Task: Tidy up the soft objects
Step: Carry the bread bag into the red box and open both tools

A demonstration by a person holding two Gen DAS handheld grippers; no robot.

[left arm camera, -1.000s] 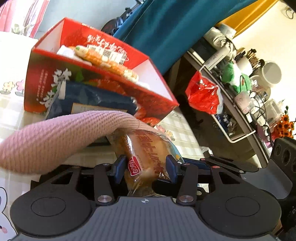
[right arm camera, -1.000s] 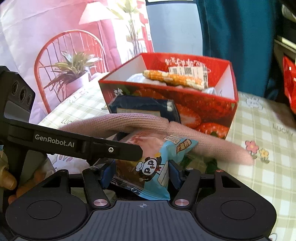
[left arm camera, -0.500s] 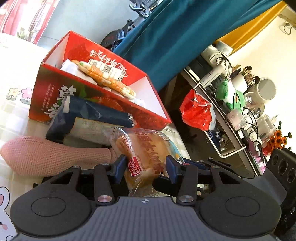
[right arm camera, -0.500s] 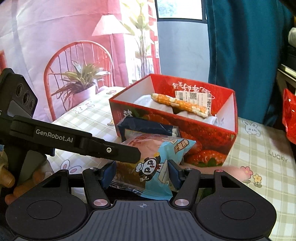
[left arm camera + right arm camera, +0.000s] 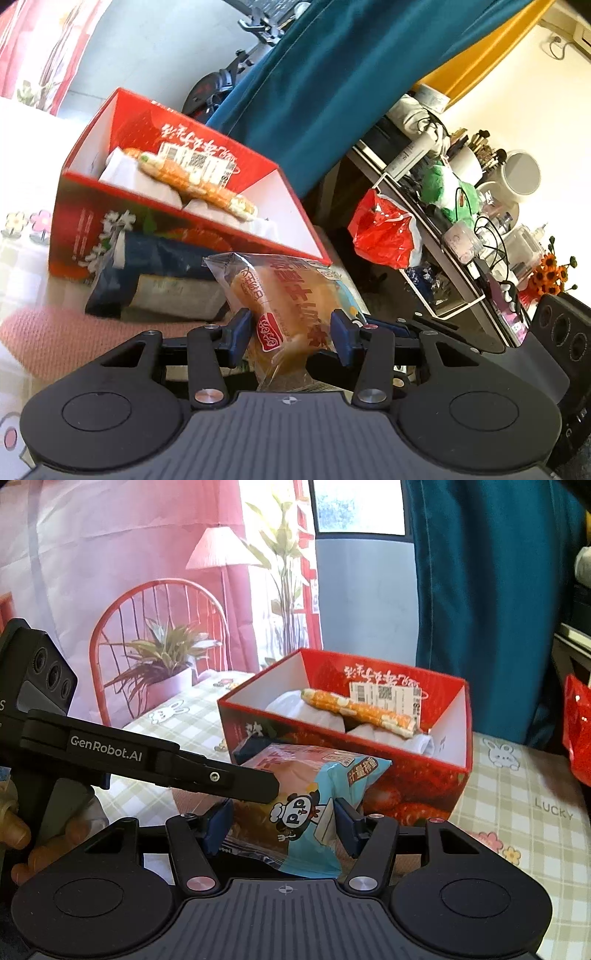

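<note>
Left wrist view: your left hand-held gripper [image 5: 288,334] is closed on a clear-wrapped bread packet [image 5: 284,295], blue pads pressing its lower half, and the packet stands tilted above the bench [image 5: 22,258]. Just beyond it lie a dark blue packet [image 5: 155,280] and a pink knitted item [image 5: 55,336], both in front of the red strawberry box [image 5: 122,225], which already holds an orange-patterned roll [image 5: 192,184] on white soft items. Risk, as I judge it: the wrapper is slick and air-filled, so a harder squeeze could crush the bread, and a looser one could let it slide out. The gripper points somewhat downward toward the box's near wall; carried low, the packet could snag that rim. Right wrist view: your right hand-held gripper [image 5: 282,827] grips a blue-and-pink snack bag [image 5: 314,794] by its sides, near the box's front wall [image 5: 332,760]. The left tool's black arm [image 5: 147,760] crosses just above this bag, touching or nearly so, I cannot tell which. Judged risk: both tools converge on one box opening, so they may collide or knock a packet loose. This gripper also pitches downward, roughly level across.
</note>
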